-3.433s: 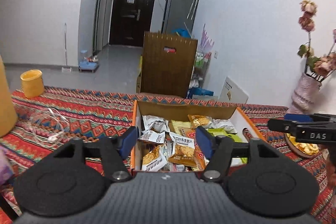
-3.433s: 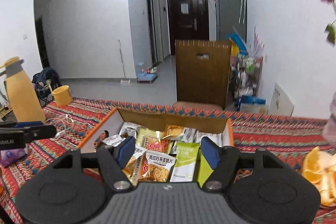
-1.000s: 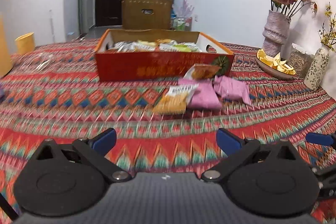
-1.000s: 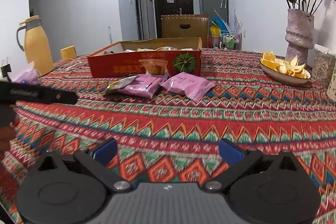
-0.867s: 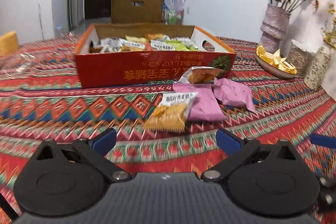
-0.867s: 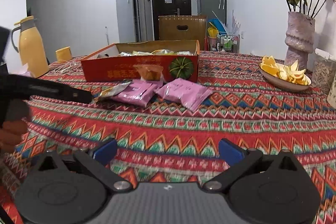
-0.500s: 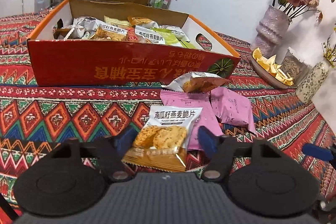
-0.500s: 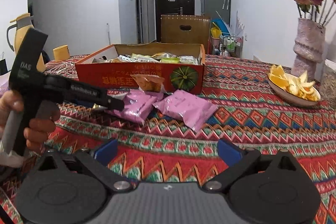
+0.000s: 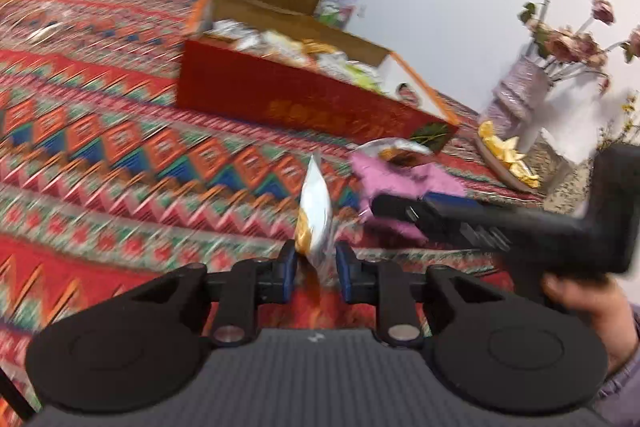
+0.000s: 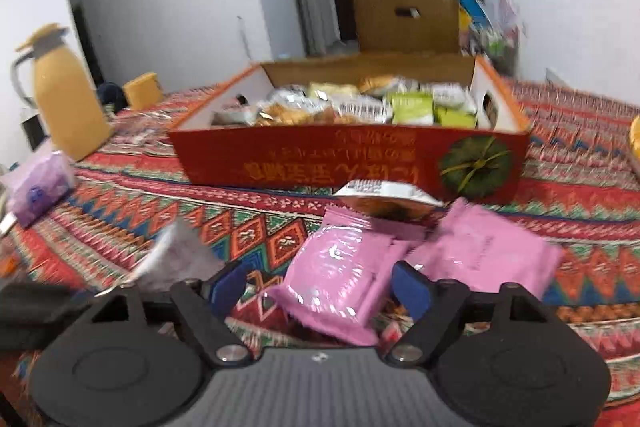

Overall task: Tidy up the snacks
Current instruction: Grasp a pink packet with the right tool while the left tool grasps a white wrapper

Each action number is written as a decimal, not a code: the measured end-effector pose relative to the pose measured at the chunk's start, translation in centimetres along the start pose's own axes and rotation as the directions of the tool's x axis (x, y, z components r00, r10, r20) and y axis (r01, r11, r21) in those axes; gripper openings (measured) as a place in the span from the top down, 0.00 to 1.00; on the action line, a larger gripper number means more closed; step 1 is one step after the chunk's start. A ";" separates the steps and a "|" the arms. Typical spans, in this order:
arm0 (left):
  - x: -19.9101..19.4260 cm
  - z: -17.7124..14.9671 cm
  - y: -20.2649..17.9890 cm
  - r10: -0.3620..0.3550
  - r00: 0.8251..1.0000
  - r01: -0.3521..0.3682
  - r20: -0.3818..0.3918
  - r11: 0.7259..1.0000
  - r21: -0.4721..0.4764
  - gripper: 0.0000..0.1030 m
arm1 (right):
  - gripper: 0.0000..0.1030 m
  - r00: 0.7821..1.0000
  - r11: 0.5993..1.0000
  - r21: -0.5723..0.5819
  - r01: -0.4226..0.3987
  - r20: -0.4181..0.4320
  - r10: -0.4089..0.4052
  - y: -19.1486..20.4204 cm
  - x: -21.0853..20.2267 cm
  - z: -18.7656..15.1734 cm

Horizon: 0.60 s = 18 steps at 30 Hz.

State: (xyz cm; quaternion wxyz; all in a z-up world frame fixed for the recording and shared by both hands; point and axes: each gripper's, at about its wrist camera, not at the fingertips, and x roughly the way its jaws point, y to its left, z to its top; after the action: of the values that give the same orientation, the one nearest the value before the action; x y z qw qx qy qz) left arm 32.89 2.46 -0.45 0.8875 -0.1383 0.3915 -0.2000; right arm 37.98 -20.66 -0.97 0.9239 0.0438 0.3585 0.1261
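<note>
1. The left gripper (image 9: 316, 269) is closed on a snack packet (image 9: 314, 215) — a thin, glossy foil pouch, silvery white with an orange-yellow print, held edge-on and upright above the tablecloth (image 9: 120, 155). Its label cannot be read at this angle.
2. The right gripper (image 10: 320, 287) has its jaws spread wide, one on each side of the near pink packet (image 10: 340, 275); they pinch nothing.
3. Two pink packets lie just in front of the red box (image 10: 352, 163), both flat, shiny plastic pillows with crimped ends; the second pink packet (image 10: 492, 255) sits just to the right, the two touching or overlapping.
4. One silver-topped packet (image 10: 384, 197) with a dark orange print rests partly on the pink ones, against the box's front wall; it carries small print too blurred to read.
5. The box is shallow red cardboard with an orange rim, gold characters printed upside down on its front and a green pumpkin picture at the right end. It is filled with many small packets — silver, yellow and green.
6. The cloth is woven-looking, with red, orange, blue and green zigzags and diamonds.
</note>
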 end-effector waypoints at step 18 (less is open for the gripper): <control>-5.6 -3.4 -3.7 0.074 0.993 -0.082 0.092 0.992 0.091 0.91 | 0.41 0.997 0.998 0.007 0.062 0.044 -0.062 1.8 -10.0 -8.5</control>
State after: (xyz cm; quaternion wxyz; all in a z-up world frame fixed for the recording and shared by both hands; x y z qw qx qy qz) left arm 25.96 1.51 2.35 0.9167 -0.0897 0.3468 -0.1771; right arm 24.83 -21.63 -0.44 0.9349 0.0382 0.3396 0.0953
